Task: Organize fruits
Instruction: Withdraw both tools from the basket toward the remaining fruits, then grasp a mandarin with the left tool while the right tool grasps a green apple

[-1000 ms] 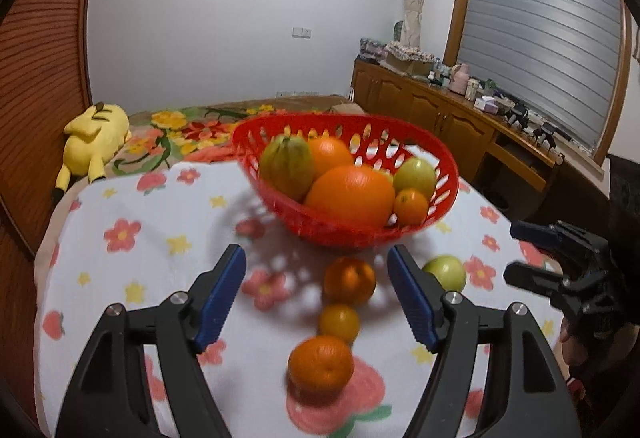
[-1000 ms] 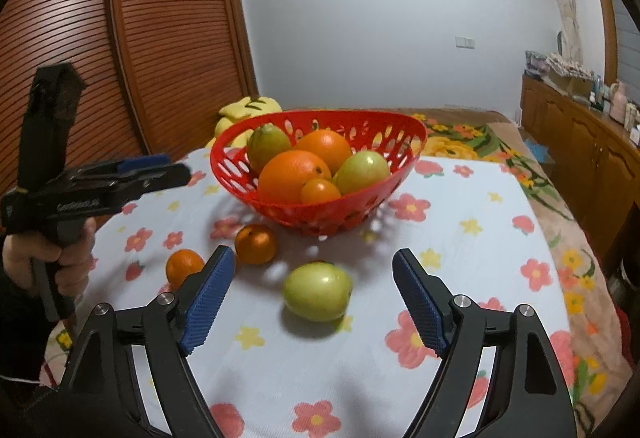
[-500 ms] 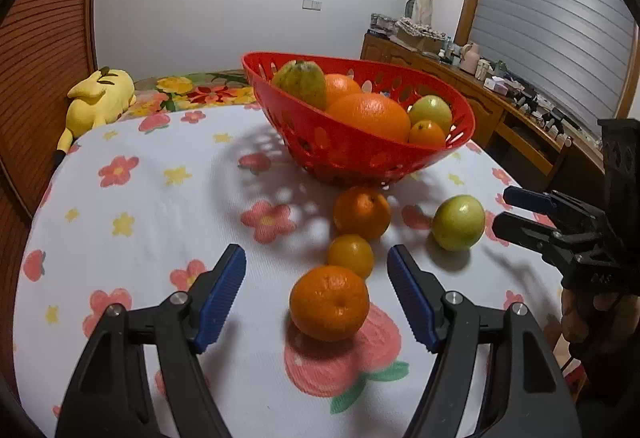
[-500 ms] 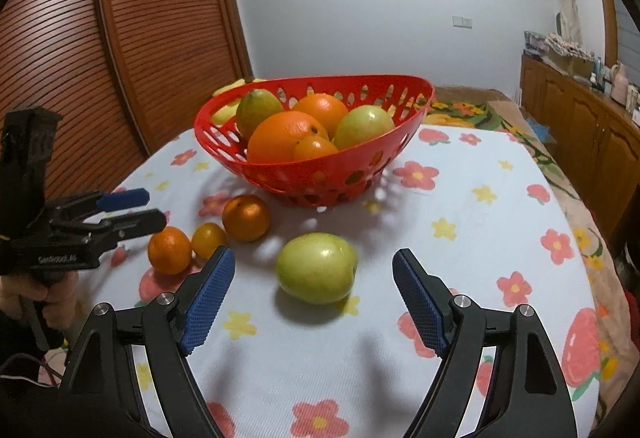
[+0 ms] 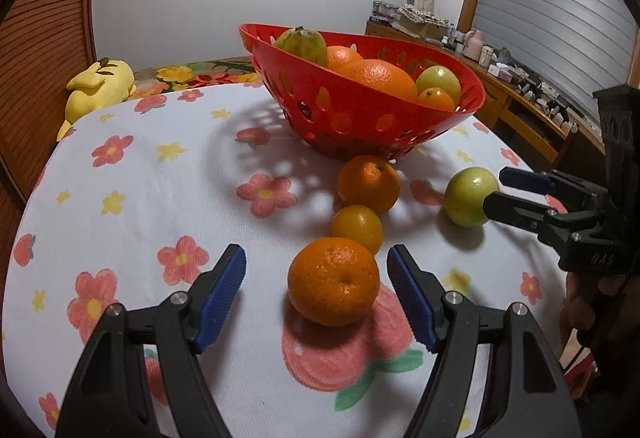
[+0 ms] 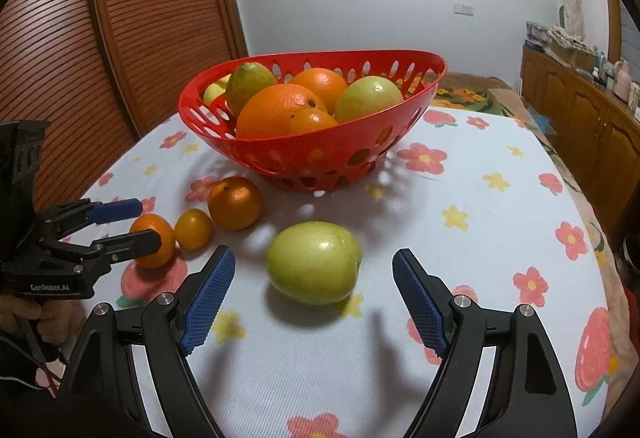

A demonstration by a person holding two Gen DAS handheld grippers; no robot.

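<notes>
Left wrist view is showing the left claw [image 5: 316, 274] standing spread, its ribbed blue pads flanking the nearest orange [image 5: 333, 281], a round, dimpled fruit lying straight ahead near the counter's [image 5: 160, 190] front edge. Right claw [image 6: 312, 278], likewise spread and empty, is facing the smooth green apple [image 6: 314, 263], with the perforated red plastic basket [image 6: 304, 154] sitting beyond both.

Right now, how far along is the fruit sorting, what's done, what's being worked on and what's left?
Done: the red basket already holds several oranges and green fruits. In hand: nothing is gripped yet; the open left gripper is lined up on the nearest orange, and the open right gripper frames the green fruit. Left: those two, plus the small orange and the orange by the basket, remain on the tablecloth.
</notes>
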